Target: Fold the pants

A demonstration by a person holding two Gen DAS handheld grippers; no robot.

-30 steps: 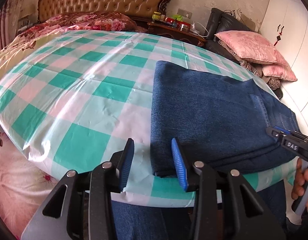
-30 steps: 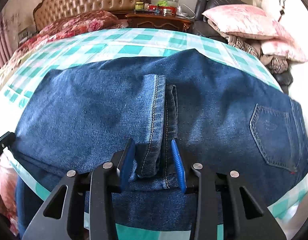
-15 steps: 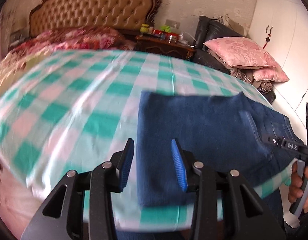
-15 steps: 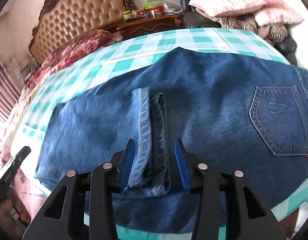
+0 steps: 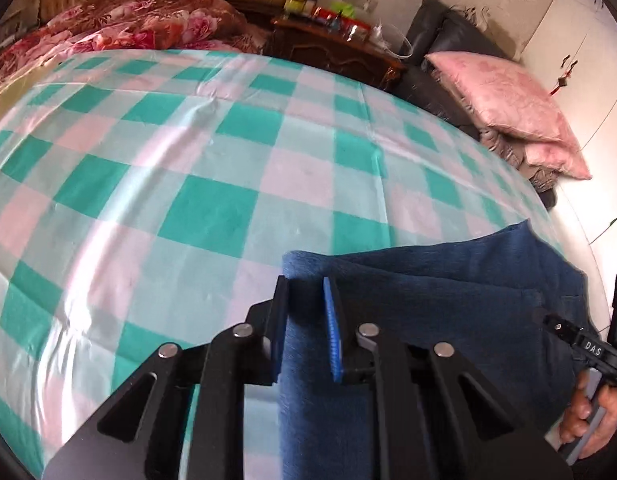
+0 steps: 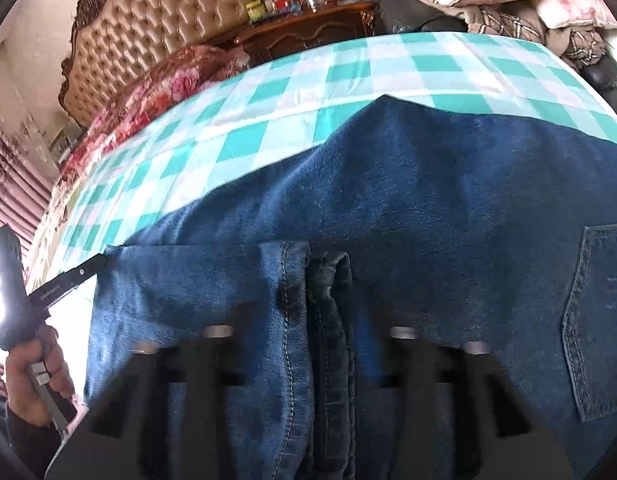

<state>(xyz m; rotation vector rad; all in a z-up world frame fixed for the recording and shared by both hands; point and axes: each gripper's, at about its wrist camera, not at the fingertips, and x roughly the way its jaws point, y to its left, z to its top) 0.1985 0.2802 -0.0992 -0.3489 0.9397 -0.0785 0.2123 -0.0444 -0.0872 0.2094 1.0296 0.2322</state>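
Left wrist view shows the dark blue denim pants (image 5: 448, 312) lying on the green, pink and white checked bedspread (image 5: 188, 168), already doubled into layers, with the left gripper (image 5: 304, 320) clenched on their folded end. Right wrist view has the right gripper (image 6: 304, 340) blurred; its fingers straddle the 2 stitched leg hems (image 6: 308, 300) over the pants, but I cannot tell whether they pinch. Judged from this, 1 fold is down and another is under way; final squaring remains.
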